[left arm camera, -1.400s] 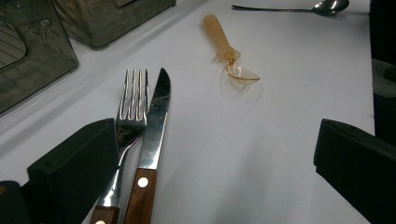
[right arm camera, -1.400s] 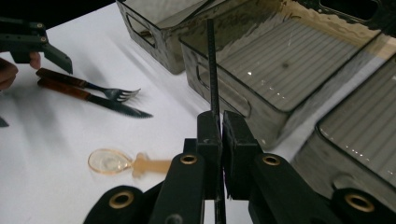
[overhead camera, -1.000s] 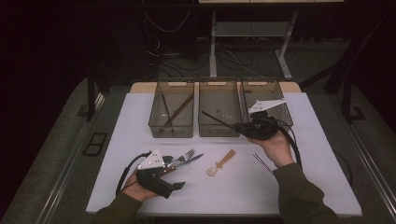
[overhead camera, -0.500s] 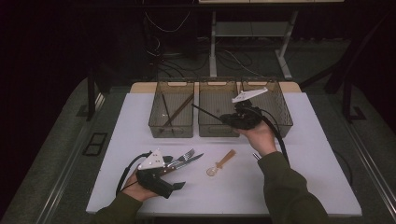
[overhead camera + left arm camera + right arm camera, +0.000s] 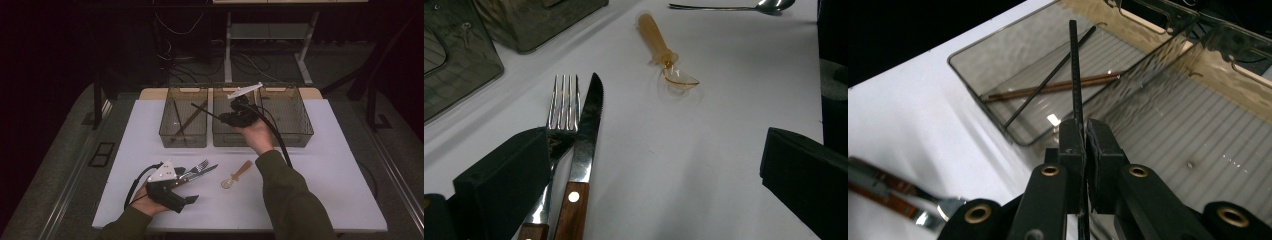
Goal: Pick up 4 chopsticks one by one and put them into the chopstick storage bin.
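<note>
Risk is my right gripper, clenched on the thin black chopstick, clipping the leftmost clear plastic bin's wall; left gripper rests released.

Dim overhead light, dark surroundings, soft grain, blurred close foregrounds.

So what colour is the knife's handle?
Brown wood with a silver rivet; the knife shows best in the left gripper view.

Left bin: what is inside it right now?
The left bin holds a black chopstick crossed with a brown chopstick. The black chopstick gripped by the right gripper partly covers them.
</note>
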The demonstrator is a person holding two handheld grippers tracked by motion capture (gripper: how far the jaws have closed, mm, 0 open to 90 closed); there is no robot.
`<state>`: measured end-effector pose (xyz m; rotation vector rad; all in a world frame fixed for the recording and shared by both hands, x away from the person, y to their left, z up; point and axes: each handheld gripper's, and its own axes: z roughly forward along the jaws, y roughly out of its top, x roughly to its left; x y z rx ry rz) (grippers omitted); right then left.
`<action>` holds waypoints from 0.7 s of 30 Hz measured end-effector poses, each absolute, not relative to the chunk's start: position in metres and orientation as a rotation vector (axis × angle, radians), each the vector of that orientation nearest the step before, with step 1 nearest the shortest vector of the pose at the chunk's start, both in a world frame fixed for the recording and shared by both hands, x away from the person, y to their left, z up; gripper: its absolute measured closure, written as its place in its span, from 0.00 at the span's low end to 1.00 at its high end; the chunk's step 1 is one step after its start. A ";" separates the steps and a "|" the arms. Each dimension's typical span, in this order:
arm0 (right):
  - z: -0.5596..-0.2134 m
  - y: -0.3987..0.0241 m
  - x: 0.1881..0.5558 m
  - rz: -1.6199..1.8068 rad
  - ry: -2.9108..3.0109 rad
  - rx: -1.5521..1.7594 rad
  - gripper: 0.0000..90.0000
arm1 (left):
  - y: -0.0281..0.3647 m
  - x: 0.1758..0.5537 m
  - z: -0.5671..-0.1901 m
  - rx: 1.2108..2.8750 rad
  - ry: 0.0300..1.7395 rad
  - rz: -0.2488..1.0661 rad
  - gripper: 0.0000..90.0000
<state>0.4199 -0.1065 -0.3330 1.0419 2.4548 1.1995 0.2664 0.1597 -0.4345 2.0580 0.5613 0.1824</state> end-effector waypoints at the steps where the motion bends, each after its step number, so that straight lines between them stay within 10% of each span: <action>1: -0.333 -0.103 0.422 1.200 2.452 1.049 0.96 | 0.160 0.267 -0.434 2.058 0.557 0.179 0.00; 21: -0.356 -0.030 0.469 1.126 2.449 1.119 0.96 | 0.160 0.267 -0.434 2.064 0.542 0.169 0.00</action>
